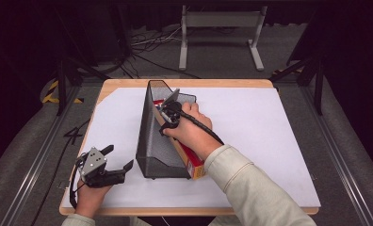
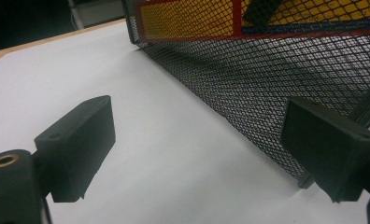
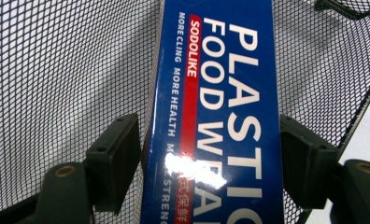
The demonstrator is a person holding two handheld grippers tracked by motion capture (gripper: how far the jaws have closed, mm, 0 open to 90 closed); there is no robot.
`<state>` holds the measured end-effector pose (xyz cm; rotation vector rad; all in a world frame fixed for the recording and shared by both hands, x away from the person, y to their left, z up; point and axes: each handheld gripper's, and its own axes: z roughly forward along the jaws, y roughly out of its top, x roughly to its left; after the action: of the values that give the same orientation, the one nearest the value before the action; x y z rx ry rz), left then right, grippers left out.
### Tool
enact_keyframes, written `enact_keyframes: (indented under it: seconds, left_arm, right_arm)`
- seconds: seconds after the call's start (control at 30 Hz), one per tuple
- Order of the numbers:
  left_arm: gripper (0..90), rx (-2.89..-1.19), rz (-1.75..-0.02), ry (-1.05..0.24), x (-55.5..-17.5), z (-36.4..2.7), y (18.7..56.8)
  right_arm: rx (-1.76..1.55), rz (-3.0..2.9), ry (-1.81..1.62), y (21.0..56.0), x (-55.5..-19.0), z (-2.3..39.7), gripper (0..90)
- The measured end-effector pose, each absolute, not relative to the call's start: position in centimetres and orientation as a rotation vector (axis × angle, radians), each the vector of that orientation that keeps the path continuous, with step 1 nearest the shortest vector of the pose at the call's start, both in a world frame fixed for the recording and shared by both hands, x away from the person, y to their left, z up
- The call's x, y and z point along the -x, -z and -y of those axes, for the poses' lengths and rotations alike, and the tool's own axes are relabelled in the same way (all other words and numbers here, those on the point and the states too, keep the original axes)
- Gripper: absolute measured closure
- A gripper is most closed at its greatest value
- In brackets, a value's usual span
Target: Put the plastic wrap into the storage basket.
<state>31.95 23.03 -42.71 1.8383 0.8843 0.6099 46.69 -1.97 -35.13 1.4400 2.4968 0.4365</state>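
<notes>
Right gripper view, box: plastic wrap box (image 3: 216,112) lies inside the mesh file holder (image 3: 66,74).
Right gripper (image 3: 211,154): fingers straddle the box, slightly apart from its sides, no grip.
Left gripper (image 1: 110,162): fingers spread, empty, low over the counter (image 1: 269,122) beside the holder.
</notes>
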Motion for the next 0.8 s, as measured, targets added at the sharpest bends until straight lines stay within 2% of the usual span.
enact_keyframes:
  seconds: [0.43, 0.8]
  left_arm:
    - [11.1, -1.840, -0.888, -0.601, -32.0, -23.0, 42.8]
    - [11.2, -1.834, -0.887, -0.599, -32.3, -23.0, 42.9]
  right_arm:
    - [-1.456, -2.505, -0.523, 34.7, -46.8, 3.2, 24.9]
    - [-1.418, -2.491, -0.728, 32.0, -45.6, 4.6, 22.8]
